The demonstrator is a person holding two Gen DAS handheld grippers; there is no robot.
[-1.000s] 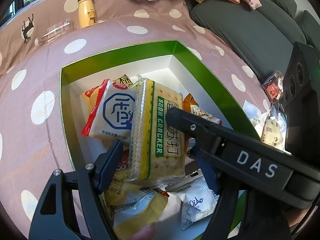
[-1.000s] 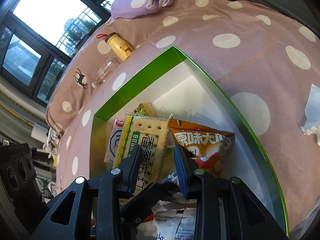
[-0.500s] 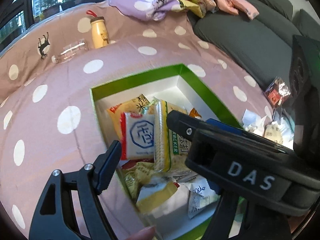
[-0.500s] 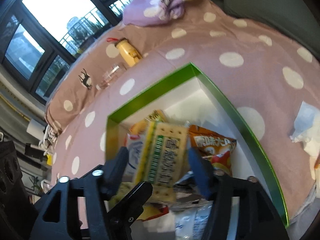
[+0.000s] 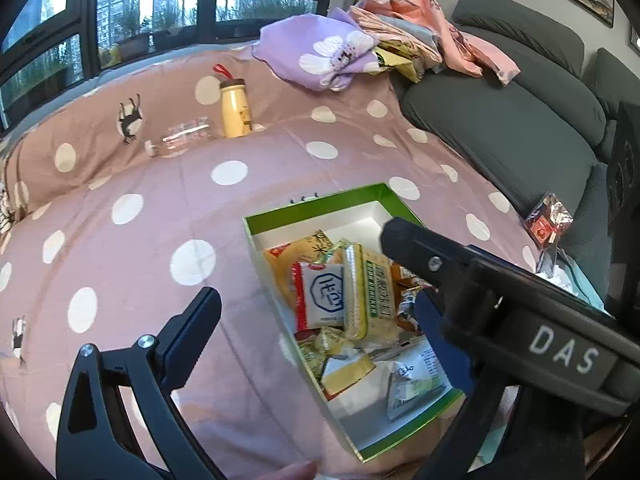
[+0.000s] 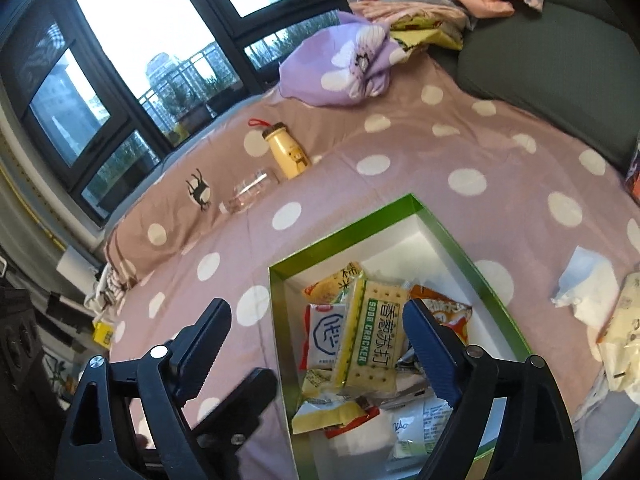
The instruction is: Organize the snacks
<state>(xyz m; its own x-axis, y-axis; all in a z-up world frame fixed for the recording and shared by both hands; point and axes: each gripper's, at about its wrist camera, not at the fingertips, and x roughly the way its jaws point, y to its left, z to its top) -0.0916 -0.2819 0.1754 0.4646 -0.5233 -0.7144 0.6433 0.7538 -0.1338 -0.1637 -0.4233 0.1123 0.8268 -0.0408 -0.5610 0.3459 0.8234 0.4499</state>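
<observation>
In the left wrist view, the left gripper [image 5: 316, 312] is seen spread wide with nothing held between its fingers. A green box [image 5: 256, 240] with a white inside is set on a pink spotted bedspread [image 5: 140, 184], towards its near right part. The box is filled with snacks: a soda cracker pack [image 5: 370, 294] is lying on top of the pile, a white and red packet [image 5: 322, 296] is touching its left side, and an orange bag [image 5: 296, 252] is tucked behind them towards the far wall of the box. A yellow packet [image 5: 346, 372] and a white wrapper [image 5: 416, 384] are lying at the near end. The far corner of the box is bare. A yellow bottle [image 5: 235, 110] is stood upright near the far edge of the bedspread, with a clear bottle [image 5: 182, 140] lying on its side just beside it. A heap of clothes [image 5: 384, 48] is piled at the far right, against a grey sofa [image 5: 520, 128].

In the right wrist view, the right gripper [image 6: 316, 344] is likewise held wide apart and empty above the box [image 6: 460, 240]. The cracker pack [image 6: 372, 340] is seen between the fingers but below them, untouched. The white and red packet [image 6: 324, 338] is to its left and an orange crisp bag [image 6: 444, 308] to its right. The yellow bottle [image 6: 286, 152] and clear bottle [image 6: 248, 192] are seen beyond the box's far left corner. Crumpled paper [image 6: 584, 288] is lying on the bedspread [image 6: 440, 152] to the right of the box.
</observation>
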